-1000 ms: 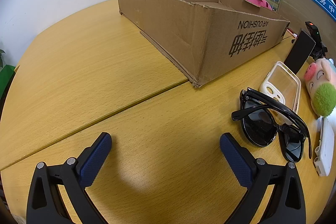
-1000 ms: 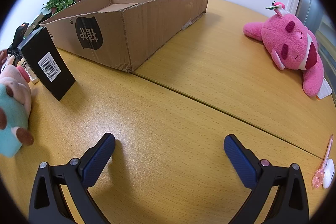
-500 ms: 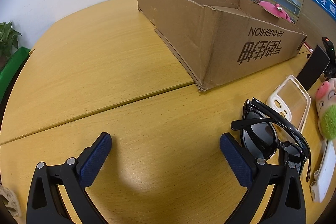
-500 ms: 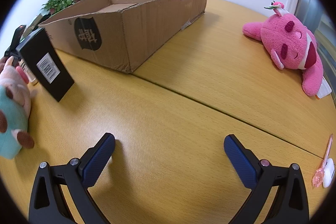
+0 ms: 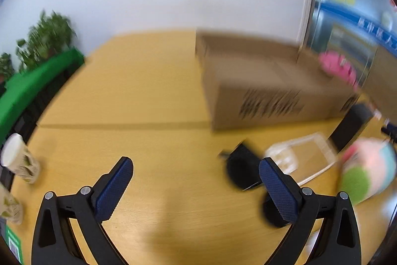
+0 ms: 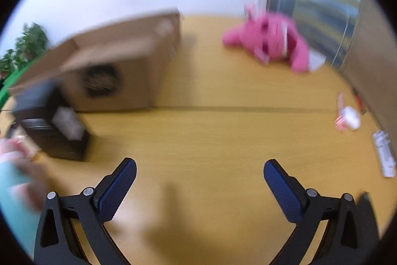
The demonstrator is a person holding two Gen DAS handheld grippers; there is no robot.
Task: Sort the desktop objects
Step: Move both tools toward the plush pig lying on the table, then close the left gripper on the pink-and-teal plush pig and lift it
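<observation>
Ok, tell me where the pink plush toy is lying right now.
In the right wrist view, the pink plush toy lies on the wooden table at upper right, beyond the seam, to the right of the long brown cardboard box.

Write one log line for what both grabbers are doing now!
left gripper: open, empty | right gripper: open, empty | cardboard box: on table | views: blurred
</observation>
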